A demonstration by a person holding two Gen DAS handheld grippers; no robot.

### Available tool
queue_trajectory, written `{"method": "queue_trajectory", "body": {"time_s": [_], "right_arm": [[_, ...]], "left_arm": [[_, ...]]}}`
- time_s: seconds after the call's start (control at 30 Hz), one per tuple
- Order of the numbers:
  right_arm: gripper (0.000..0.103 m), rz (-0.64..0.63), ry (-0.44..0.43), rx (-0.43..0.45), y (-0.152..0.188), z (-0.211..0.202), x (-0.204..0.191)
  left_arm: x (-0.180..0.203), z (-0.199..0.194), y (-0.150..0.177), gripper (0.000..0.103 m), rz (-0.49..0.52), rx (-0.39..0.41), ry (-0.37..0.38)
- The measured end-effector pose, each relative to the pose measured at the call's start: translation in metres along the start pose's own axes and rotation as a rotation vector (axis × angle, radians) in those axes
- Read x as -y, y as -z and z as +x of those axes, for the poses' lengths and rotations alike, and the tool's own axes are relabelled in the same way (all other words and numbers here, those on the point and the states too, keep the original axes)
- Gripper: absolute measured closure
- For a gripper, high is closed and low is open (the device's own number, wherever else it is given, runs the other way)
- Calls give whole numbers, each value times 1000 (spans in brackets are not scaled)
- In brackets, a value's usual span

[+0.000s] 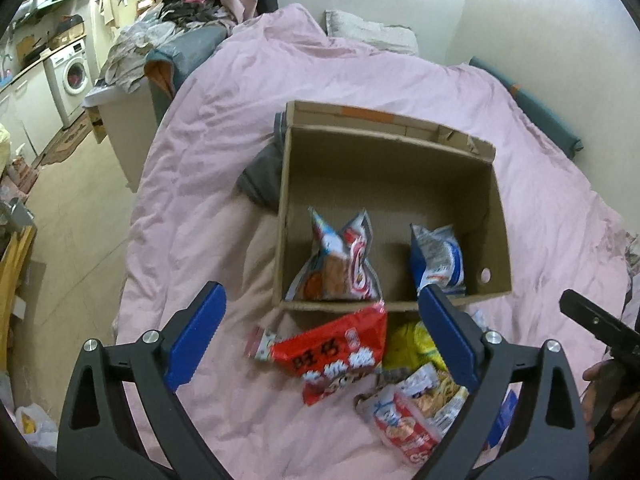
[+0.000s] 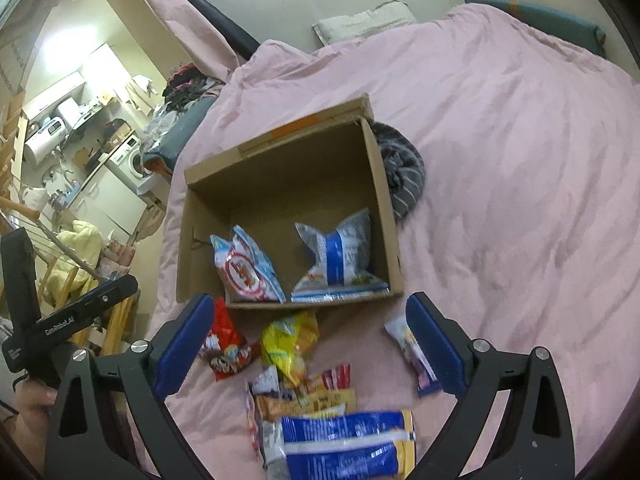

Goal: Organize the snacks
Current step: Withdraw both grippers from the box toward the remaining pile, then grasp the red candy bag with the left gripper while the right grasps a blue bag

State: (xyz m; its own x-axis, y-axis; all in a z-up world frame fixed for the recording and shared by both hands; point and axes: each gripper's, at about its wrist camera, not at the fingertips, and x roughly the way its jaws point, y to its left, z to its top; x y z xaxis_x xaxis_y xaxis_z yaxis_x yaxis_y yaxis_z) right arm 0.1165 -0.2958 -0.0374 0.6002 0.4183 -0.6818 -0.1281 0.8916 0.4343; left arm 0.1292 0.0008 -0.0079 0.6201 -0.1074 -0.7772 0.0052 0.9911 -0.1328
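your left gripper (image 1: 320, 336) has its jaws spread wide with nothing between the pads; they hang above the loose snacks on the pink duvet (image 1: 400, 76). your right gripper (image 2: 308, 344) is likewise wide open and empty, hovering over the same heap from the other side.

the cardboard box (image 1: 500, 240) sits open on the bed, its flaps folded outward. two packets are already inside it, both leaning against the wall nearest you: a red-and-white snack bag (image 1: 340, 264) on one side and a blue-and-white snack bag (image 1: 440, 260) on the other, apart from each other. the rest of the box floor is bare cardboard.

just outside that near wall lies the unsorted pile. a red packet with white characters (image 1: 340, 356) lies flat, its top corner touching the box edge. a yellow packet (image 2: 290, 340) sits beside it, close to the box. nearer you, several packets overlap: a large blue-and-white bag (image 2: 344, 444) on top, with orange and red wrappers (image 2: 320, 392) sticking out from under it. a small white-and-blue packet (image 2: 408, 344) lies apart, partly hidden behind your right gripper's finger.

a grey striped cloth (image 2: 400, 168) is bunched against the outside of the box.
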Motion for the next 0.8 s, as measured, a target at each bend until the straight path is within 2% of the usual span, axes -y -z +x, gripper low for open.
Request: {"method": "queue_trajectory", "body": {"time_s": [0.33, 0.5, 0.57, 0.7, 0.8], "right_arm": [[5, 24, 31, -74, 24, -4, 16], [5, 67, 31, -142, 31, 6, 26], [5, 99, 26, -210, 37, 16, 31], [5, 163, 36, -483, 64, 57, 44], [5, 171, 44, -571, 76, 71, 47]], "left_arm": [[-20, 0, 27, 7, -60, -64, -34], [-29, 3, 35, 7, -82, -96, -48], [-34, 7, 36, 7, -100, -116, -51], [-41, 9, 38, 7, -130, -133, -49], [-41, 12, 39, 7, -131, -150, -44]]}}
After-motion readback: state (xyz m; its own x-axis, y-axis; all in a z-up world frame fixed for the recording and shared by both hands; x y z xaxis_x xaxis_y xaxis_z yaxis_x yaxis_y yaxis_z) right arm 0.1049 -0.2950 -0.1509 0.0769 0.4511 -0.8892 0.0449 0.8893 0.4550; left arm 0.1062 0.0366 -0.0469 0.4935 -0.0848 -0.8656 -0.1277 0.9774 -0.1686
